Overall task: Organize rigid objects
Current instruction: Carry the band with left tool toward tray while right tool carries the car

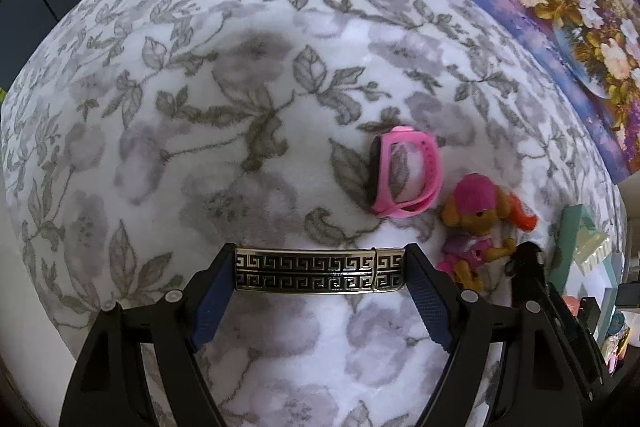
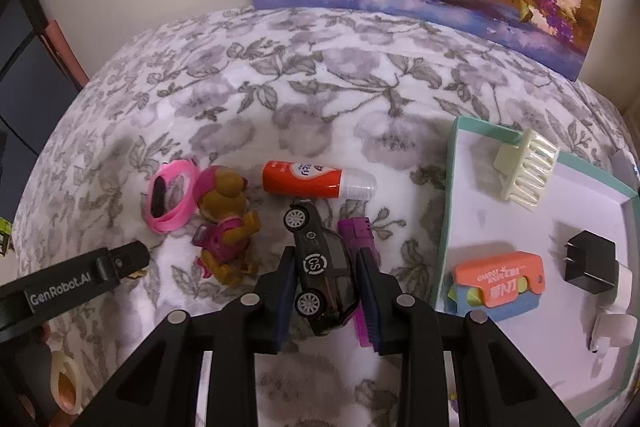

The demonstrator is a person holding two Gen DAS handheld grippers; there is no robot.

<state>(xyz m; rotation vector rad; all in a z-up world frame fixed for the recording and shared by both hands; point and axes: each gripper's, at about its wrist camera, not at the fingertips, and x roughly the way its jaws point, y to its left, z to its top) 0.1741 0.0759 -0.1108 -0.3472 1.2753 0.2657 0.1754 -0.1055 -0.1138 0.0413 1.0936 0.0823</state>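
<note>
Left gripper point(image 1: 320, 273) stands wide, pads clamped on both ends of a metal bar point(image 1: 318, 271) (black key pattern), held above the flowered blanket point(image 1: 200, 87). Right gripper point(image 2: 326, 277) is nearly closed, gripping a dark toy car point(image 2: 324, 267) lying on its side. Nearby: pink wristband point(image 1: 406, 173), toy dog point(image 2: 226, 223), orange tube point(image 2: 318, 179). Teal tray point(image 2: 448, 195) at right holds a comb point(image 2: 526, 167) and a charger point(image 2: 590, 261).
</note>
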